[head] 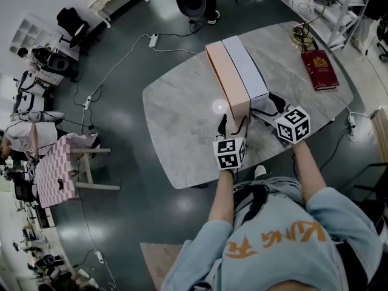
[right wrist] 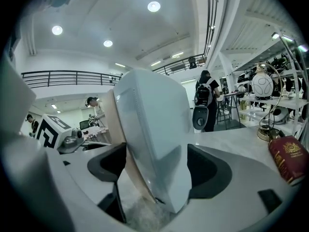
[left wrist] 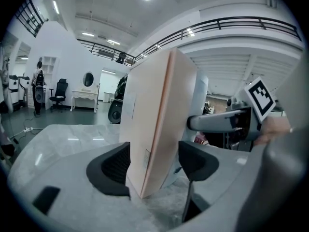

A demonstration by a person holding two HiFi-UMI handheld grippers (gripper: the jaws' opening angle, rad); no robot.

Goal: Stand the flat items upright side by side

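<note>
The pink box [head: 227,80] and the white box [head: 245,65] both stand upright on a long edge in the middle of the marble table [head: 176,114]. They are side by side, broad faces together, pink on the left and white on the right, and they run away from the person.

The left gripper [left wrist: 153,164] straddles the near end of the pink box. Its jaws are wide apart with the box between them. The right jaw stands clear of the box with a gap, and the left jaw sits just beside the box's face, so nothing is clamped.

The right gripper [right wrist: 157,166] straddles the near end of the white box in the same way, also spread wide. There is a gap at its left jaw. Its right jaw lies so near the box's edge that it may be brushing it, but it does not look like a grip.

Both grippers sit low over the tabletop, close together, each at the end of one of the person's forearms.

A red book [head: 320,69] lies flat near the table's far right edge, well apart from the boxes. Just beyond it stands a lamp with a brass base [head: 299,36].

On the dark floor past the table, a power strip [head: 153,40] trails a white cable. Off to the left sits a pink checkered bag [head: 54,174].
</note>
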